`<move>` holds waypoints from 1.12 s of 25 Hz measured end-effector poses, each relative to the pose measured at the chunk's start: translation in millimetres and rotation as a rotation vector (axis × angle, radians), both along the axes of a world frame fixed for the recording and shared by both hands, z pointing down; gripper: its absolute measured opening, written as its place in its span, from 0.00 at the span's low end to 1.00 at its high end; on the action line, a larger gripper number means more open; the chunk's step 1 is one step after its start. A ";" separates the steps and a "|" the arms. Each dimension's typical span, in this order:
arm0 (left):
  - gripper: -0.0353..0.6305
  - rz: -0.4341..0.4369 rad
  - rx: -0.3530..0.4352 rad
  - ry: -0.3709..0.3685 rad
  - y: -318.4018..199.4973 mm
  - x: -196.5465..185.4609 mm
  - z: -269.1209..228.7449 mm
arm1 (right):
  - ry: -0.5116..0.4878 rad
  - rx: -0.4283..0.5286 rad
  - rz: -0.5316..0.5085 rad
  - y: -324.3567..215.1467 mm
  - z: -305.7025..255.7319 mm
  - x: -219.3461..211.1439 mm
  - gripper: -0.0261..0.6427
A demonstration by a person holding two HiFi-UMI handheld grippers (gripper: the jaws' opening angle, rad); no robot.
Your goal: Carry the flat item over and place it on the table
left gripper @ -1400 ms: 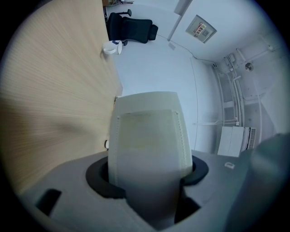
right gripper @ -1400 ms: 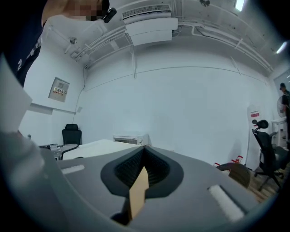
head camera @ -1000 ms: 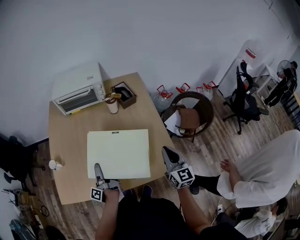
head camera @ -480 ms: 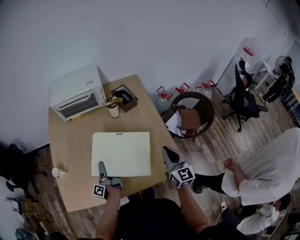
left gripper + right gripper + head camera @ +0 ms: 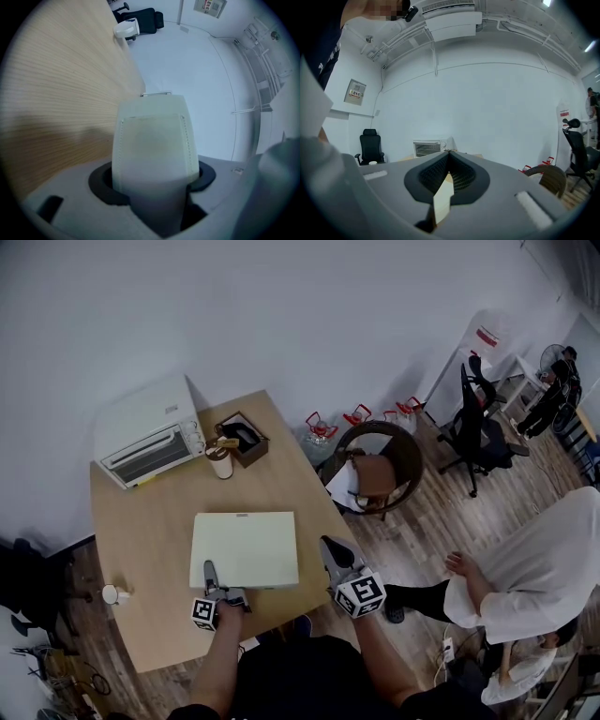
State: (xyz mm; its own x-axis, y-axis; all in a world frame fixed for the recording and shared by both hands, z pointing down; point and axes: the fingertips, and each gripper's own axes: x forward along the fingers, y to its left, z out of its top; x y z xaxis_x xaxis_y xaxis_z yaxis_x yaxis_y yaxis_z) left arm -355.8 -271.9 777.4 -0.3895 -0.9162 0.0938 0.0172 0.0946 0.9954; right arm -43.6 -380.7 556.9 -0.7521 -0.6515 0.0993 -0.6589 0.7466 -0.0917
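Folder (image 5: pixel 246 549) lies flat over the middle of the bench (image 5: pixel 141 521), with the left claw (image 5: pixel 210 576) clamped on its near-left corner. Right claw (image 5: pixel 330 549) has its jaws together at the bench's near-right corner, just clear of the folder.

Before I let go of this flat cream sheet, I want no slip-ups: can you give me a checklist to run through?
1. Grip: the left gripper clamps the flat cream sheet at its near edge: ok.
2. Position: the sheet's whole outline sits over the table: ok.
3. Contact: the sheet lies fully down on the wood: cannot tell.
4. Clearance: the toaster oven, cup and box at the far end, and the small cup at the left edge, are all apart from the sheet: ok.
5. Other hand: the right gripper is shut, by the table's right edge, off the sheet: ok.
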 end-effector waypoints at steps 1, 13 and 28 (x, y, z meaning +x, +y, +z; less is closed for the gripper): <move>0.49 0.002 -0.007 -0.002 -4.4 -1.5 1.9 | -0.001 0.000 0.002 -0.2 -0.7 -0.4 0.05; 0.49 -0.021 -0.082 0.012 -37.3 -28.5 30.0 | 0.020 -0.011 0.023 5.6 2.5 -6.0 0.05; 0.50 -0.003 -0.156 0.034 -50.8 -25.5 51.8 | 0.001 -0.021 0.038 4.4 -1.7 1.2 0.05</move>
State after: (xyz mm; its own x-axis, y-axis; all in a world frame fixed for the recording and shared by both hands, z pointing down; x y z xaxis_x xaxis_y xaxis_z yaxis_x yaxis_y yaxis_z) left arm -381.3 -322.6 829.3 -0.3866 -0.8883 0.2478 0.0515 0.2475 0.9675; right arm -42.4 -376.3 555.2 -0.7266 -0.6776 0.1141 -0.6870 0.7187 -0.1068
